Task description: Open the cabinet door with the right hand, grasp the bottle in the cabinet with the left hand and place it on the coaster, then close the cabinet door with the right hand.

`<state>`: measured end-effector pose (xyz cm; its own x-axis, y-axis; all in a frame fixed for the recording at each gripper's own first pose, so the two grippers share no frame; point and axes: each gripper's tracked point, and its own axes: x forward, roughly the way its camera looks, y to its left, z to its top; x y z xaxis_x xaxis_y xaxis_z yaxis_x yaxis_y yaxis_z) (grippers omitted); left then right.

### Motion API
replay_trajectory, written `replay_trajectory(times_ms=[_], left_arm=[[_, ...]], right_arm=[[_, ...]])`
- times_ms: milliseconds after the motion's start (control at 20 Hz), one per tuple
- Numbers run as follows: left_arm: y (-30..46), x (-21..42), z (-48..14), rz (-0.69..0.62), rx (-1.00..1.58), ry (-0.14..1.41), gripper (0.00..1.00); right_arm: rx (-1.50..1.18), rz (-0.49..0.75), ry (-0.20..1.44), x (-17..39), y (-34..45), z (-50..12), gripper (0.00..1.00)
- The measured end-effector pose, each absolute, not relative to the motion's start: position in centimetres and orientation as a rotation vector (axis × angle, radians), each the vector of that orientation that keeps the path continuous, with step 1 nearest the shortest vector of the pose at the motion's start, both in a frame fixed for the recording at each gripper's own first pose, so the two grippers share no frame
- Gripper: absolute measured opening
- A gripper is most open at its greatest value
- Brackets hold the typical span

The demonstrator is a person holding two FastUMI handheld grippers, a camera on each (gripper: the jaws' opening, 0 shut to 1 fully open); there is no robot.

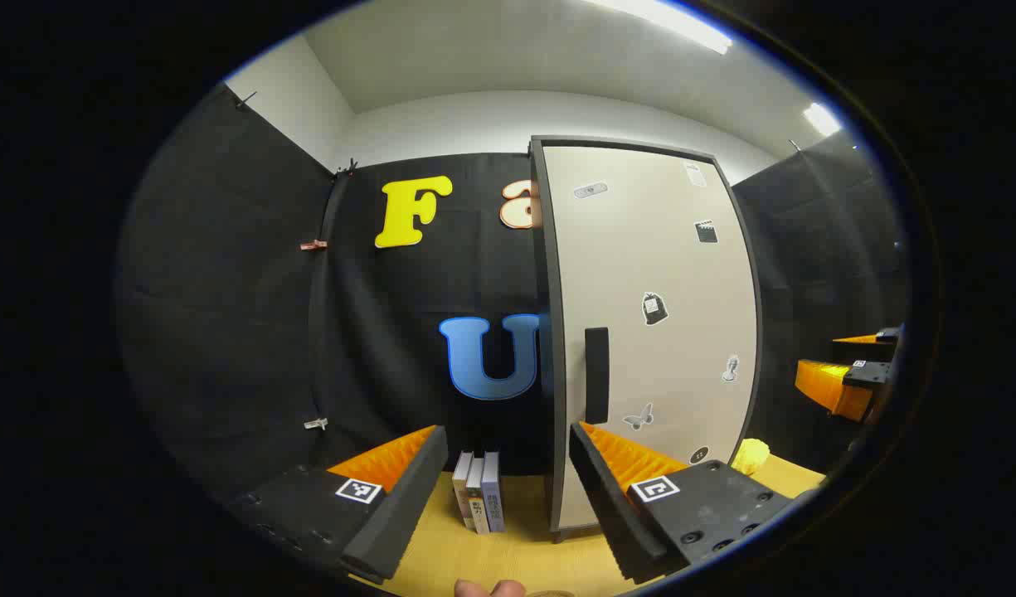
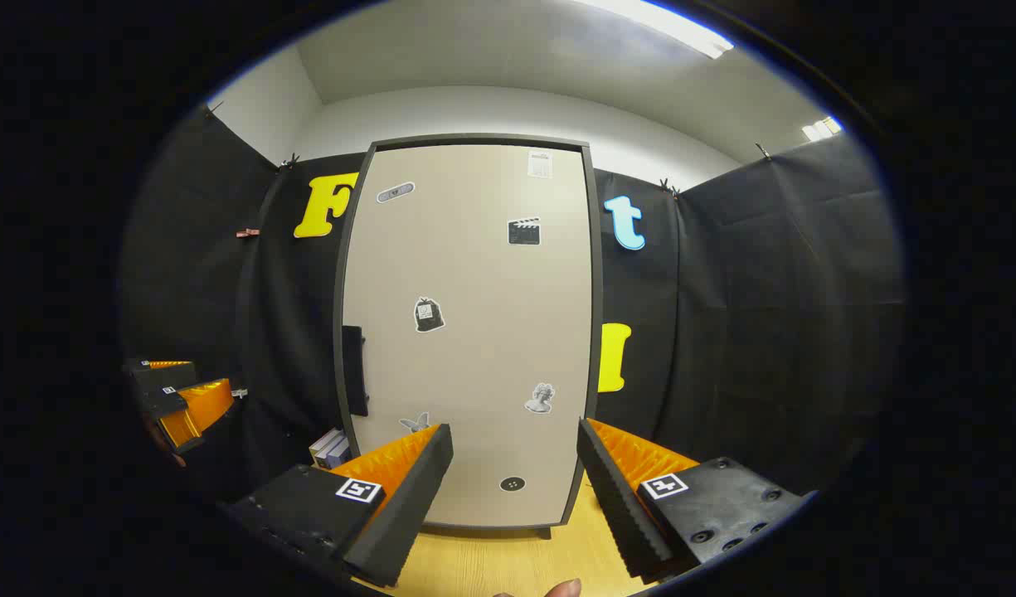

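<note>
**Cabinet closed, both tools held apart before it**

The cabinet (image 2: 474,332) stands upright on the wooden tabletop (image 2: 508,564) against the black cloth wall. Its pale door (image 1: 657,332) is shut within a dark frame, so the bottle is hidden from sight behind it. In the right gripper view the door faces the camera squarely; in the left gripper view it lies right of centre and is seen at an angle. A dark vertical handle (image 2: 354,369) sits at mid-height near the door's left edge. Several small stickers (image 2: 429,315) are scattered over the door face.

The right tool (image 2: 516,473) points straight at the lower part of the door, its fingers spread wide apart with nothing between them. The left tool (image 1: 508,473) is likewise spread wide and holds nothing; it points at the cabinet's left edge. Each tool appears at the margin of the other's view, the left tool at far left in the right gripper view, the right tool at far right in the left gripper view.

Three books (image 1: 478,489) stand upright on the tabletop just left of the cabinet. A small yellow object (image 1: 752,454) rests on the tabletop at the cabinet's right side; its nature cannot be told. A fingertip (image 1: 489,589) shows at the lower edge of the left gripper view.
</note>
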<state>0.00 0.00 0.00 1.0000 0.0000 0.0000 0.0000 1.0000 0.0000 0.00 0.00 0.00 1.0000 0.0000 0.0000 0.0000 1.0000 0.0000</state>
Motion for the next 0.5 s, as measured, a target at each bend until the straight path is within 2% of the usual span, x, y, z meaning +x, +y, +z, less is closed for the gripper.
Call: replay_trajectory(times_ms=[500], left_arm=[[0.74, -0.31, -0.03, -0.003, -0.004, -0.008, 0.93]], right_arm=[[-0.017, 0.001, -0.004, -0.97, 0.47, 0.23, 0.98]])
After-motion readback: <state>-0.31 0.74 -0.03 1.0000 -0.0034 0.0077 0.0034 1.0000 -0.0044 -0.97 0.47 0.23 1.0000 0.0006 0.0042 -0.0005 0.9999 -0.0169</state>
